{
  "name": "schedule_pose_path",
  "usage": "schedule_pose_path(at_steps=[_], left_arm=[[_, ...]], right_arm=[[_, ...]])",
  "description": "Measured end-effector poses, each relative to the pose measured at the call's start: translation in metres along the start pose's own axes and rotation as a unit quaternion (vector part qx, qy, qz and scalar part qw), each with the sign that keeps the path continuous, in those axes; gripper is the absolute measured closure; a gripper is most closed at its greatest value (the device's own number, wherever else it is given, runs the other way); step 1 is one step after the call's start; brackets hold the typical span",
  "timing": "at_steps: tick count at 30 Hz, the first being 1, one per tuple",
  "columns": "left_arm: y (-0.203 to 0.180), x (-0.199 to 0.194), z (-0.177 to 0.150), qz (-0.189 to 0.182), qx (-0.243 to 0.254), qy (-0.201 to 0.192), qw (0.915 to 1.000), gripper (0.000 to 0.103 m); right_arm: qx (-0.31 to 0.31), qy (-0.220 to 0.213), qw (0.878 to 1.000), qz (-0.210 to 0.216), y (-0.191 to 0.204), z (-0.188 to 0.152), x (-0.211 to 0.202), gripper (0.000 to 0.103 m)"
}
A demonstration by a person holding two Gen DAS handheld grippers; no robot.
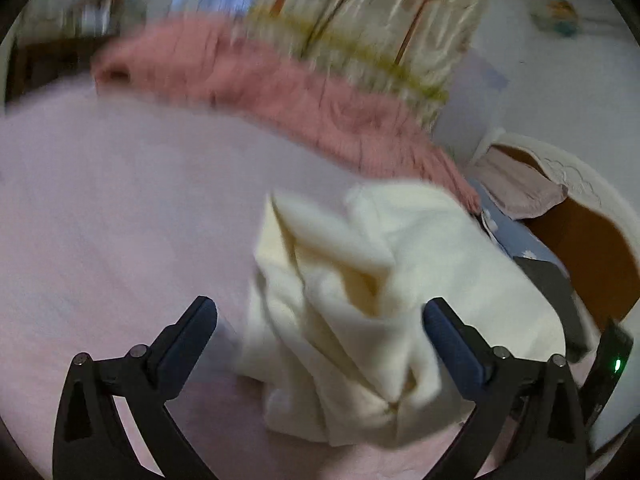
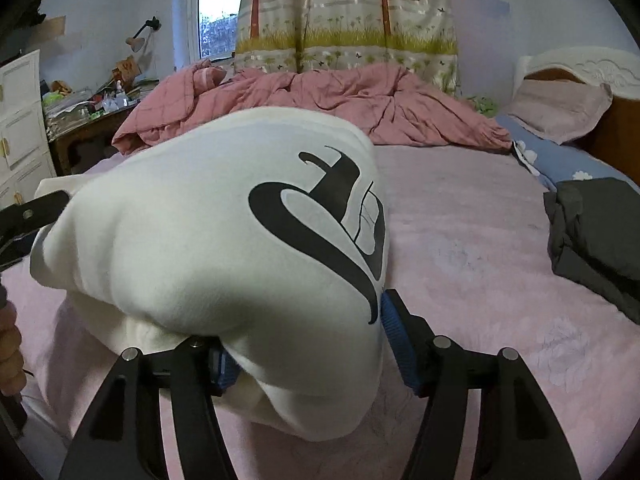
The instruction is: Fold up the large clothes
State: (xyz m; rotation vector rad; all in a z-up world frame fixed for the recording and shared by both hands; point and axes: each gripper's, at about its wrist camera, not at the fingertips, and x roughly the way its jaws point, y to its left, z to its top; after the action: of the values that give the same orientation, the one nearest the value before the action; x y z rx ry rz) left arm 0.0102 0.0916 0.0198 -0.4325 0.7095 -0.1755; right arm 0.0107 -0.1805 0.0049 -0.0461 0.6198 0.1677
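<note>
We are looking into a lived-in bedroom of a home. A wide bed covered by a pale pink sheet (image 2: 460,248) is filling most of the view, and a rumpled rose-pink checked quilt (image 2: 320,108) is lying bunched along its far side. A dusty-pink pillow (image 2: 560,108) is leaning against a carved white and brown wooden headboard (image 2: 592,68). A glossy curtain printed with trees, grass and birdcages (image 2: 348,20) is hanging beside a white-framed window (image 2: 212,20). We are also seeing a cluttered dark wooden side table (image 2: 92,120) and a white panelled cabinet (image 2: 20,120) standing against the pale wall.
</note>
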Motion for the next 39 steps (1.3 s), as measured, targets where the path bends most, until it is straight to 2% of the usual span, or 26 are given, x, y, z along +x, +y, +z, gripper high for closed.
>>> schedule_pose_path(at_steps=[1,2,3,5,6,7,8,9,10,12,14,17,21,23,27,30,31,33,36,37,38,39], left_arm=[[0.01,0.021,-0.001,-0.023,-0.032,0.052,0.9979,0.0],[0.018,0.036,-0.007,-0.046,-0.063,0.085,0.9933,0.0],[0.025,0.044,-0.013,-0.062,-0.088,0.096,0.9895,0.0],[0.019,0.04,-0.017,-0.053,-0.071,0.086,0.9923,0.0],[0.016,0.04,-0.017,-0.054,-0.066,0.09,0.9923,0.005],[0.015,0.039,-0.018,-0.063,-0.065,0.096,0.9912,0.022],[0.014,0.035,-0.018,-0.077,-0.071,0.092,0.9902,0.034],[0.01,0.026,-0.018,-0.073,-0.072,0.073,0.992,0.052],[0.0,0.015,-0.019,-0.061,-0.049,0.047,0.9958,0.06],[-0.027,-0.007,-0.021,-0.037,0.018,-0.009,0.9991,0.065],[-0.05,-0.023,-0.018,-0.055,0.057,-0.035,0.9962,0.067],[-0.082,-0.035,-0.009,-0.093,0.076,-0.052,0.9914,0.068],[-0.158,-0.04,0.011,-0.144,0.139,-0.104,0.9743,0.068],[-0.202,-0.03,0.024,-0.182,0.166,-0.119,0.9618,0.068],[-0.296,0.009,0.047,-0.257,0.21,-0.147,0.9318,0.068],[-0.369,0.061,0.049,-0.326,0.236,-0.163,0.9008,0.068],[-0.387,0.081,0.046,-0.338,0.244,-0.16,0.8948,0.068],[-0.426,0.142,0.034,-0.343,0.26,-0.121,0.8944,0.068],[-0.456,0.244,-0.007,-0.314,0.276,-0.011,0.9081,0.068],[-0.459,0.275,-0.03,-0.287,0.291,0.026,0.9122,0.067],[-0.457,0.293,-0.05,-0.277,0.303,0.028,0.9117,0.067],[-0.453,0.294,-0.051,-0.286,0.294,0.029,0.9113,0.066]], right_arm=[[-0.001,-0.002,1.0,-0.002,0.001,0.001,0.001,0.039],[-0.003,-0.004,1.0,-0.007,0.003,0.001,0.002,0.04],[-0.003,-0.007,1.0,-0.011,0.004,0.002,0.002,0.045],[-0.013,-0.013,0.999,-0.026,0.01,0.0,0.001,0.05],[-0.019,-0.015,0.999,-0.032,0.011,0.0,0.001,0.054],[-0.02,-0.018,0.999,-0.035,0.011,-0.001,0.0,0.058],[-0.018,-0.022,0.999,-0.037,0.01,-0.001,-0.001,0.06],[-0.018,-0.03,0.999,-0.041,0.01,-0.001,-0.003,0.063],[-0.025,-0.041,0.998,-0.049,0.012,-0.001,-0.007,0.065],[-0.04,-0.078,0.994,-0.061,0.018,0.001,-0.023,0.068],[-0.038,-0.115,0.99,-0.071,0.015,0.007,-0.043,0.069],[-0.043,-0.16,0.982,-0.092,-0.002,0.024,-0.078,0.07],[-0.052,-0.226,0.962,-0.147,-0.042,0.044,-0.118,0.071],[-0.042,-0.254,0.949,-0.184,-0.075,0.059,-0.136,0.071],[-0.029,-0.302,0.911,-0.278,-0.146,0.081,-0.163,0.071],[-0.006,-0.317,0.886,-0.338,-0.212,0.088,-0.168,0.071],[-0.001,-0.314,0.88,-0.356,-0.232,0.087,-0.164,0.071],[0.023,-0.279,0.875,-0.395,-0.281,0.078,-0.142,0.071],[0.094,-0.166,0.888,-0.418,-0.351,0.047,-0.088,0.071],[0.123,-0.123,0.886,-0.429,-0.369,0.026,-0.066,0.07],[0.124,-0.123,0.881,-0.44,-0.372,0.016,-0.06,0.068],[0.121,-0.13,0.882,-0.436,-0.368,0.011,-0.061,0.067]])
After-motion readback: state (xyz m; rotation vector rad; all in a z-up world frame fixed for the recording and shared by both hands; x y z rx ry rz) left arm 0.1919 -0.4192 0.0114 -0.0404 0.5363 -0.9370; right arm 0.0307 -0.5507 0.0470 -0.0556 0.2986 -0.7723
